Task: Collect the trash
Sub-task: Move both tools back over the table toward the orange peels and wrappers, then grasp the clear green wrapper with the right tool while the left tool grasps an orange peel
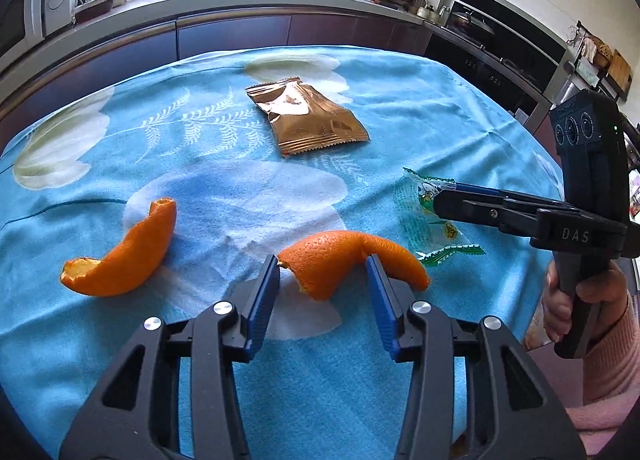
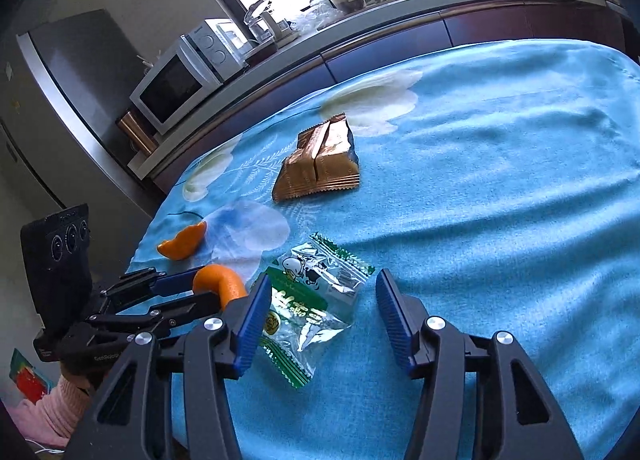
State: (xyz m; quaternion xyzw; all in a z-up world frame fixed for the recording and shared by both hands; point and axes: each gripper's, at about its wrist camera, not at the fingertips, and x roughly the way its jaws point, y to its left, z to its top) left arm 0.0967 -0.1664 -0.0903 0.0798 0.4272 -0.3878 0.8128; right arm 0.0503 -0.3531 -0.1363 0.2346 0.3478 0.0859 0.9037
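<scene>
A curved orange peel lies on the blue flowered cloth between the blue pads of my left gripper. Its left end sits right at the left pad; its tail runs behind the right pad's tip. The jaws stand apart around it, and no squeeze shows. From the right wrist view, the same peel arches between the fingers of the left gripper. A clear green-printed candy wrapper lies between the pads of my open right gripper, against the left pad and clear of the right one. A second peel lies to the left.
A gold foil wrapper lies farther back on the cloth. A hand in a pink sleeve holds the right gripper. Beyond the table's far edge runs a dark cabinet front with a cluttered counter and a microwave.
</scene>
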